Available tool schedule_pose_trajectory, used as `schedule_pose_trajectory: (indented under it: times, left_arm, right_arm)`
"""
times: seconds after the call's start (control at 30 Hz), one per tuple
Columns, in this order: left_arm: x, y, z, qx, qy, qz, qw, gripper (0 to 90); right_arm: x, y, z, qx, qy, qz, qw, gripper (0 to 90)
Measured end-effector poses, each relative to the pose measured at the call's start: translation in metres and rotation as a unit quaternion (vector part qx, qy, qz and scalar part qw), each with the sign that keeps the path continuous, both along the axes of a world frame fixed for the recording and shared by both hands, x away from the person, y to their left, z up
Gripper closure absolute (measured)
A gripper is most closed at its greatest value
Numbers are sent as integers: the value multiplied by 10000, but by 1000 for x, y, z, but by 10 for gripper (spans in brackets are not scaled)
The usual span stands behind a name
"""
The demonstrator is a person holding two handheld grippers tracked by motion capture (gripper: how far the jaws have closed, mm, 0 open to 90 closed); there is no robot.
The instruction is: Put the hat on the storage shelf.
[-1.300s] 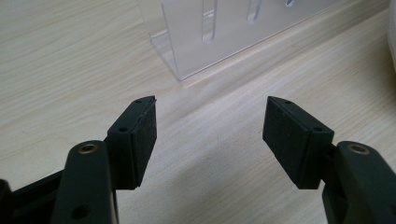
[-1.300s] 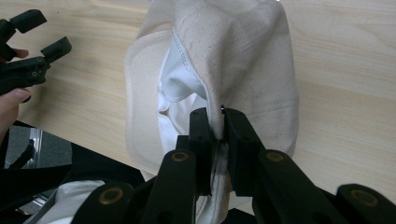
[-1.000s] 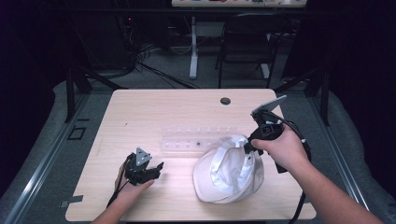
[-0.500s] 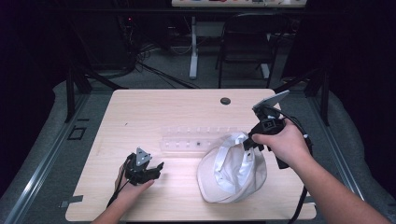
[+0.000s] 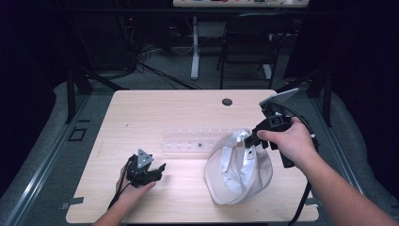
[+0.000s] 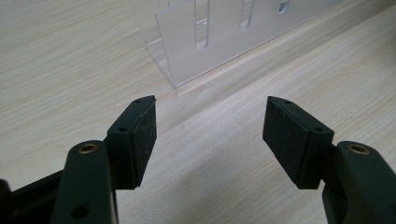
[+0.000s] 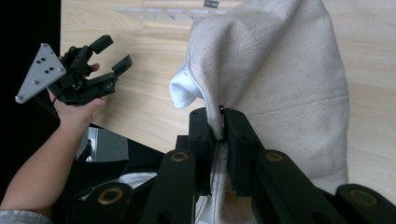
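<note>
Near the right edge of the pale wooden bench (image 5: 155, 113), a cream fabric cap (image 5: 240, 169) is pinched at its rim by the clamped right gripper (image 5: 252, 138). By the front left corner, the left gripper (image 5: 159, 170) is held with jaws spread and empty, near a clear slotted plastic rack (image 6: 219, 32).

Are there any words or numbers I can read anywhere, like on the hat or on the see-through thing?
No text can be read in these pictures.
The cap, clamped in the right gripper: plain fabric, no word or logo on the parts that show.
The clear plastic rack: slots, no lettering.
The left gripper, with its grey plate: holes, no writing.
The table: no labels.
</note>
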State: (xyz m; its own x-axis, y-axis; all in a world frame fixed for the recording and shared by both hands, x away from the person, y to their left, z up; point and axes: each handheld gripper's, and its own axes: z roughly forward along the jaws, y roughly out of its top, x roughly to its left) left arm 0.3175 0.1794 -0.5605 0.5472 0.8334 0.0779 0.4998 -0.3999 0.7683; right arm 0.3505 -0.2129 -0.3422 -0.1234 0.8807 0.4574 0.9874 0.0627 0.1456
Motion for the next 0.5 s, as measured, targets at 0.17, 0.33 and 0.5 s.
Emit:
schedule_pose_trajectory:
  times: [0.17, 0.33, 0.5]
  left_arm:
    - [-1, -1, 1, -33, -23, 26, 10000, 354]
    - [-1, -1, 1, -85, 39, -10, 10000, 364]
    - [-2, -3, 0, -100, 88, -107, 9999, 383]
  right_arm:
    - [0, -2, 4, 88, -34, -68, 9999, 820]
    - [1, -3, 9, 202, -44, -159, 9997, 821]
    - [3, -5, 15, 339, -66, -119, 9993, 821]
